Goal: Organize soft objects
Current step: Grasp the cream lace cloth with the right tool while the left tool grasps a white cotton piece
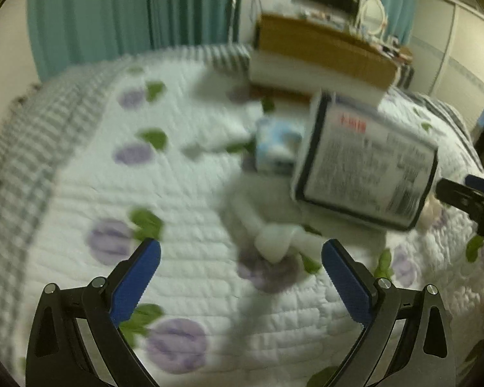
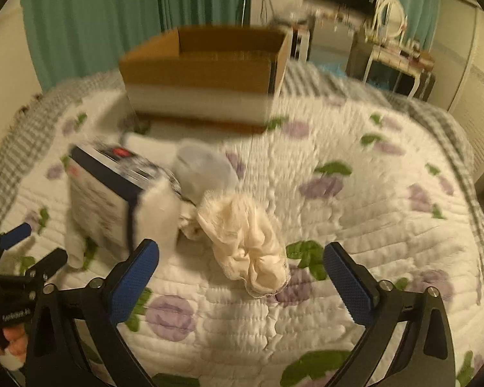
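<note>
Currently: cream cloth bundle (image 2: 251, 242) lies crumpled on the quilted bedspread (image 2: 371, 225).
Right gripper (image 2: 241, 277) spread, empty, bundle at 12 o'clock; printed tissue pack (image 2: 113, 200) at 10 o'clock, cardboard box (image 2: 206, 71) beyond. Left gripper (image 1: 241, 277) spread, empty.

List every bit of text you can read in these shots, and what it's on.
Pack: red heading, black print and a barcode, all too blurred to read.
Pack, right wrist view: red mark and print, unreadable.
Left hand-held gripper: small white lettering, too blurred.
Nothing else carries text.
</note>
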A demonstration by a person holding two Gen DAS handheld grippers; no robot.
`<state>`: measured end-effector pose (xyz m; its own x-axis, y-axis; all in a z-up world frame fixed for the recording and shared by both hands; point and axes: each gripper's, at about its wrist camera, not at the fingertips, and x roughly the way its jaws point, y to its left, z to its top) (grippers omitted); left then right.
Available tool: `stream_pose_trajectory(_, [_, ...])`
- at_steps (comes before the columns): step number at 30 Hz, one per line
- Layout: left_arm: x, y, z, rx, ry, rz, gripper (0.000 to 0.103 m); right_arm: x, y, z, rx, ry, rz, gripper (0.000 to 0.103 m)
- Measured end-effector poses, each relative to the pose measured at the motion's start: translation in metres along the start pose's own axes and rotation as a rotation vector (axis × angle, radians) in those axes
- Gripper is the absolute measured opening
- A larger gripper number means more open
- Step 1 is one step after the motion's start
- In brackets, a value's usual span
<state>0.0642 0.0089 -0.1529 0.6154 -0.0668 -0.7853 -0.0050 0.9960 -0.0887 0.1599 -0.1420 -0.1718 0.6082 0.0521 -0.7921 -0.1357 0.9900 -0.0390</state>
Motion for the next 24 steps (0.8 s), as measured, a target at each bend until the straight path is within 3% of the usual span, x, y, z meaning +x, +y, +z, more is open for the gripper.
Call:
stream_pose_trajectory(3, [0.004,-0.006,-0.001,0.018,0.007,-0.031,0.101,0.022,0.000,0.004,-0.037,0.049,-0.021,0.095])
stream_pose_trajectory(6, [0.010,-0.008,0.001,0.031,0.009,-0.061,0.101,0.038,0.002,0.007,-0.068,0.093,-0.014,0.079])
stream_pose_trajectory(8, [0.017,-0.008,0.003,0.027,0.021,-0.082,0.096,0.046,0.005,0.007,-0.083,0.123,-0.007,0.054])
stream_pose_trajectory(10, [0.027,-0.008,0.007,0.022,0.040,-0.128,0.086,0.049,0.007,0.007,-0.093,0.141,0.010,0.040])
stream_pose_trajectory(12, [0.029,-0.012,0.009,0.034,0.040,-0.155,0.080,0.048,0.008,0.006,-0.104,0.144,0.023,0.038])
stream_pose_trajectory(15, [0.027,-0.016,0.009,0.048,0.038,-0.209,0.057,0.044,0.009,0.007,-0.106,0.141,0.033,0.030])
stream_pose_trajectory(16, [0.028,-0.017,0.010,0.053,0.037,-0.223,0.045,0.042,0.009,0.008,-0.104,0.138,0.035,0.030])
stream_pose_trajectory(24, [0.015,-0.016,0.011,0.062,0.017,-0.257,0.028,0.024,0.010,0.010,-0.097,0.097,0.040,0.023])
